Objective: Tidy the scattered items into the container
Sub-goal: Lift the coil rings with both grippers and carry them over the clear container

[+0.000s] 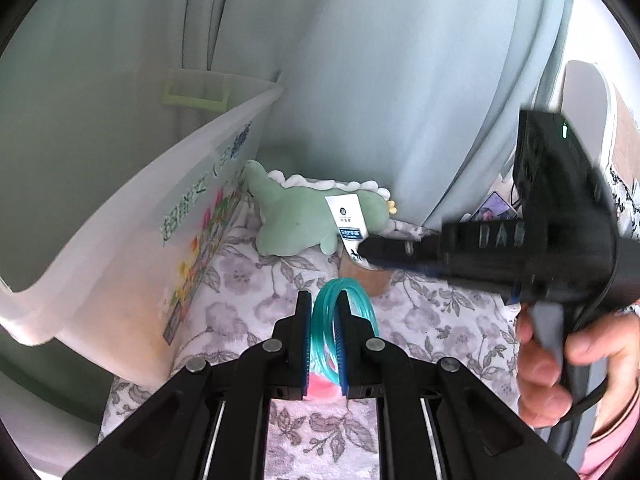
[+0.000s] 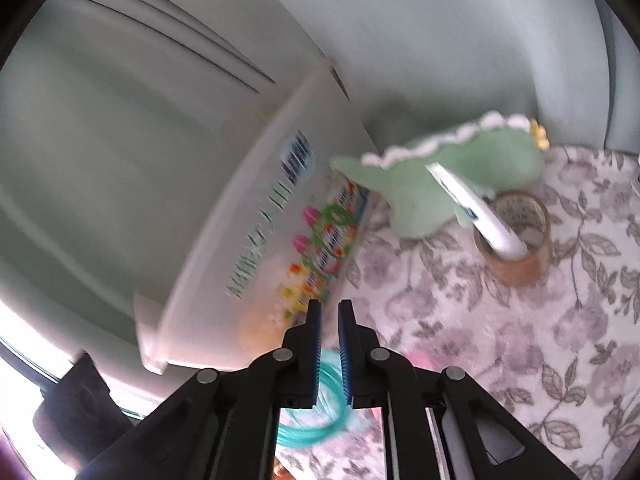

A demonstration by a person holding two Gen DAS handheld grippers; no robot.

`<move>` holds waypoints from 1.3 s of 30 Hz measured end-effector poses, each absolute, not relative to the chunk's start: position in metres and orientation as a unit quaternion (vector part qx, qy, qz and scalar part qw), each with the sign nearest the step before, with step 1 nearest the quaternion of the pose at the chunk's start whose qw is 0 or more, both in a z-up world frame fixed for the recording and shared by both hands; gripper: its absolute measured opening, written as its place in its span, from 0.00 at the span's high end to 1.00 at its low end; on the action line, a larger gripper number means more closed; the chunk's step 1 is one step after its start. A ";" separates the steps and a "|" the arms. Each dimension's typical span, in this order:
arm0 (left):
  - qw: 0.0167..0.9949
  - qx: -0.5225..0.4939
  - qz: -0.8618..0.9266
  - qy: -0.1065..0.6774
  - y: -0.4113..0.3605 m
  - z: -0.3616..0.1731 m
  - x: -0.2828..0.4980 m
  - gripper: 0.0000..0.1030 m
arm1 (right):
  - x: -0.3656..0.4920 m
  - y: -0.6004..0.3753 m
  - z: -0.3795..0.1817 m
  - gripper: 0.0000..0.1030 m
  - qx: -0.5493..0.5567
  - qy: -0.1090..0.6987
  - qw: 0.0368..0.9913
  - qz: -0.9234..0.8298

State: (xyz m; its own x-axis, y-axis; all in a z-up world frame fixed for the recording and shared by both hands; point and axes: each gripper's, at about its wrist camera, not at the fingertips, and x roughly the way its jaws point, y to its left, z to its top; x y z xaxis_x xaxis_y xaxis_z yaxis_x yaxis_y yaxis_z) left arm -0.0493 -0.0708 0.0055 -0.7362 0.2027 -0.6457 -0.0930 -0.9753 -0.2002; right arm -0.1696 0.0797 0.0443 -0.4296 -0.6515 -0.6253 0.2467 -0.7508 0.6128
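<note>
One plush dinosaur [image 1: 304, 216], one tape roll [image 2: 516, 240], one teal ring toy [image 1: 344, 300], one plastic container [image 1: 132, 216]

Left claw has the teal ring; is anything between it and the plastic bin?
Nothing visible. The left claw grips the teal ring, and the plastic bin stands just to its left. The green plush dinosaur lies farther back, off that path.

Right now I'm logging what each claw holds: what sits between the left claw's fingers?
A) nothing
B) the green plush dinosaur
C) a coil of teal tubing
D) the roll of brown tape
C: in the left wrist view the left claw is closed on the teal tubing, while the plush dinosaur lies farther off on the floral cloth.
</note>
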 end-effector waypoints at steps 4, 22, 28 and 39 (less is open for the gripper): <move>0.075 -0.357 0.927 -0.084 -0.074 0.003 -0.053 0.90 | -0.169 0.081 0.019 0.80 0.487 -0.210 0.267 -0.805; 0.088 -0.330 0.936 -0.083 -0.077 0.035 -0.049 0.90 | -0.173 0.064 -0.007 0.78 0.510 -0.234 0.283 -0.778; 0.101 -0.310 0.943 -0.064 -0.070 0.061 -0.047 0.90 | -0.172 0.063 0.026 0.92 0.474 -0.233 0.283 -0.801; 0.106 -0.238 0.965 -0.041 -0.070 0.134 -0.043 0.90 | -0.175 0.063 0.127 0.94 0.387 -0.215 0.299 -0.846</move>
